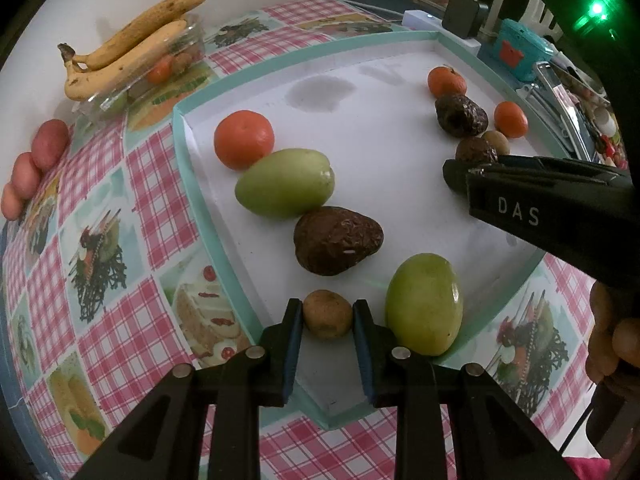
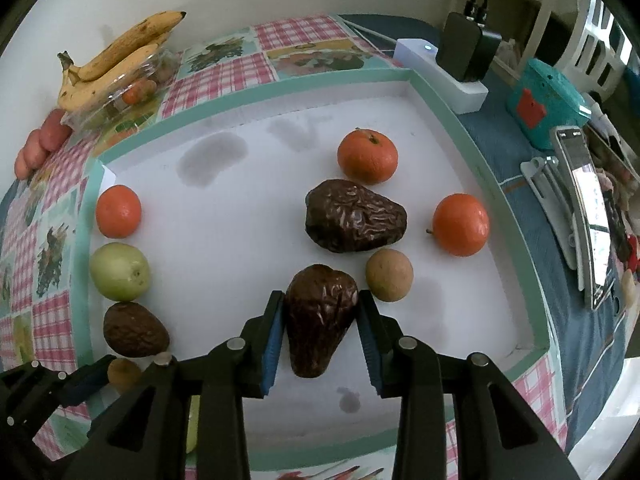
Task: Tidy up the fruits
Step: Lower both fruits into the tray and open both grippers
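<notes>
My left gripper [image 1: 327, 322] is clamped on a small brown fruit [image 1: 327, 314] at the near edge of the tray [image 1: 192, 152]; a green fruit [image 1: 424, 304] sits just at its 3 o'clock. My right gripper [image 2: 321, 322] seems to pinch a wrinkled dark fruit [image 2: 320, 316], though contact on the right pad is hard to judge. Only the right view shows the round tan fruit [image 2: 389, 275] whole; from the left it is half hidden. Bananas [image 1: 128, 46] lie far off at 11 o'clock, outside the tray.
</notes>
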